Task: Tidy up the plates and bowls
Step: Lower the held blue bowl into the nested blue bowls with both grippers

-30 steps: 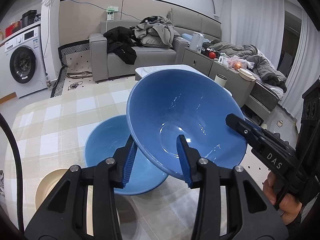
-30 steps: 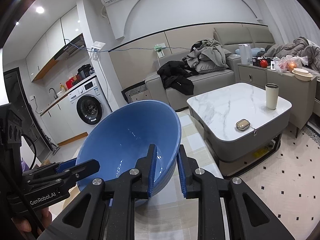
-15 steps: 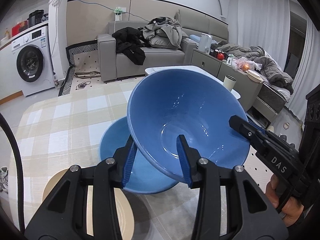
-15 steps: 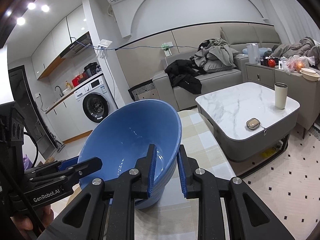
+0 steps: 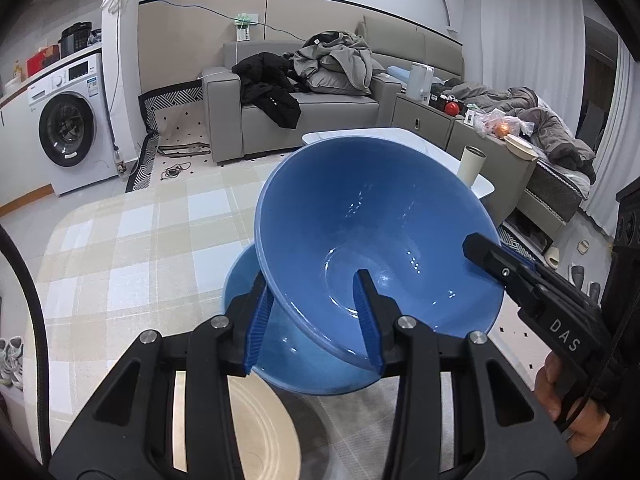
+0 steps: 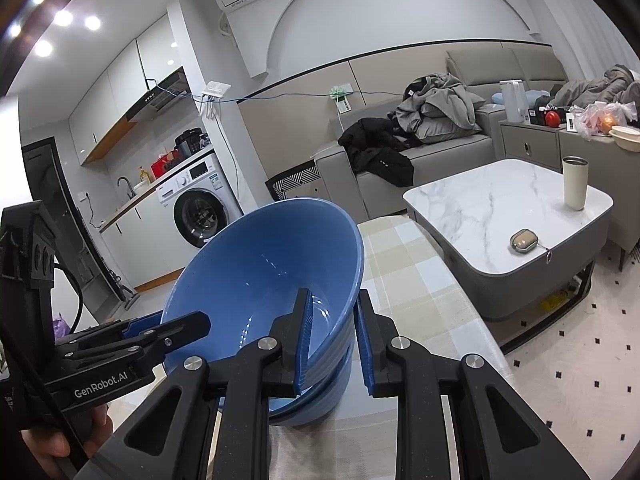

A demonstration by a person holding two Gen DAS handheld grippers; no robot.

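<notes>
Both grippers grip one blue bowl [image 5: 376, 240], tilted, its open side facing the cams. L gripper [image 5: 314, 320] is partly closed on the near rim: one blue pad under the bowl's outer wall, the other inside the bowl. R gripper [image 6: 334, 334] is closed narrow on the opposite rim, one pad inside, one against the outer wall; in the L view it shows as a black finger w/ "DAS" lettering at the bowl's right edge, a hand [image 5: 572, 408] behind it. The held bowl hangs over a 2nd blue bowl [image 5: 280, 356] that sits on the checked cloth [image 5: 120, 248]. In the R view the held bowl's base looks to be inside the lower bowl's mouth, but whether they touch, can't tell. A cream plate [image 5: 256, 432] lies just beside the lower bowl, partly hidden by the L gripper's frame. Behind: marble table [image 6: 500, 208] w/ a cup [image 6: 575, 184] and a small case [image 6: 522, 240], grey sofa [image 5: 304, 112] w/ piled clothes, washer [image 5: 68, 128] off to the side.
</notes>
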